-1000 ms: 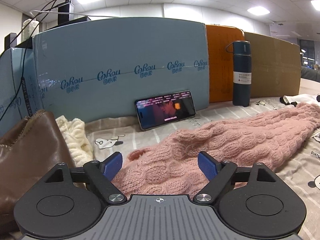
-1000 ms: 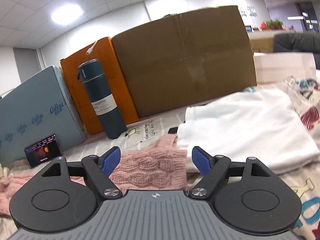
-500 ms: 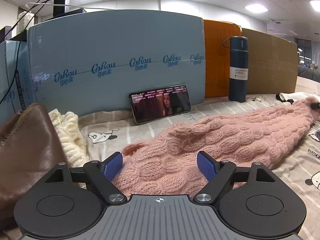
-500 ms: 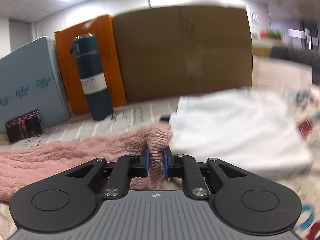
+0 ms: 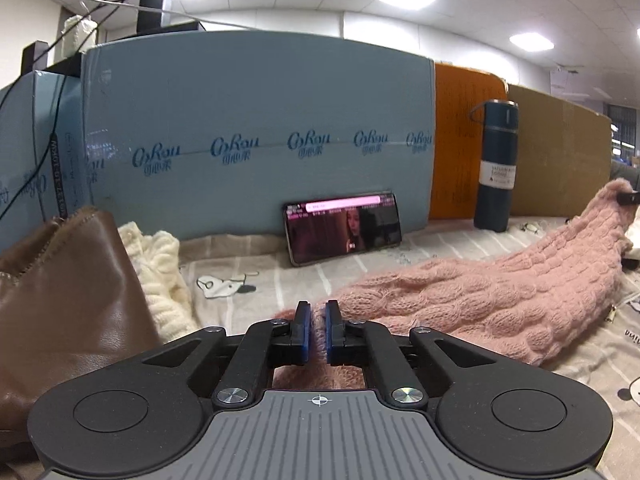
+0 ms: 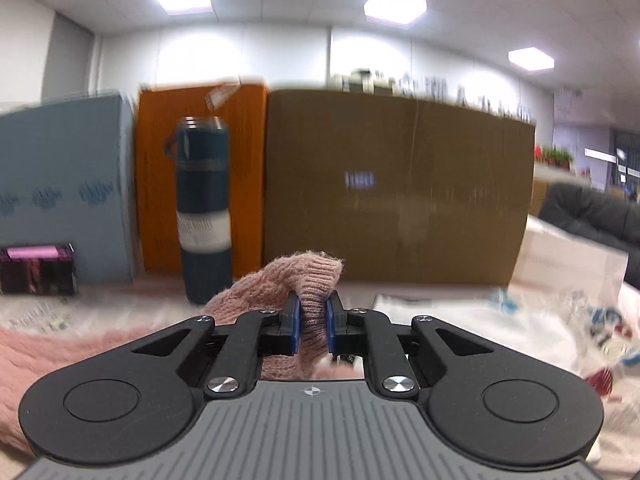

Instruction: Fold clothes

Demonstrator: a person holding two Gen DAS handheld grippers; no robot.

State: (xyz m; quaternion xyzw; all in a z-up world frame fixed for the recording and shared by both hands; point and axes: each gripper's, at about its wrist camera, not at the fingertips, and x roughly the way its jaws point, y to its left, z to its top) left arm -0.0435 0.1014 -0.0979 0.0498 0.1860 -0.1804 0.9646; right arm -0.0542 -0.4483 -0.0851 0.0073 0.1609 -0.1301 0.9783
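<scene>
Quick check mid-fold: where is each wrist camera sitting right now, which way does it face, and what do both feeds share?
Left wrist: low over the bed, facing the blue box and phone; left gripper shut on the pink sweater.
Right wrist: raised, blurred, facing the brown box; right gripper shut on the sweater's cuff.
Shared: sweater, phone, flask, orange box.

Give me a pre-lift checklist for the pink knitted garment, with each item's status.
1. Left gripper shut on the pink knitted garment: ok.
2. Right gripper shut on the garment's ribbed edge: ok.
3. Garment not snagged on the dark blue flask: ok, apart.
4. Garment off the phone: ok.
5. Cream knit and brown leather item not caught up: ok.
6. Right side free of the white cloth: cannot tell, blurred.
</scene>
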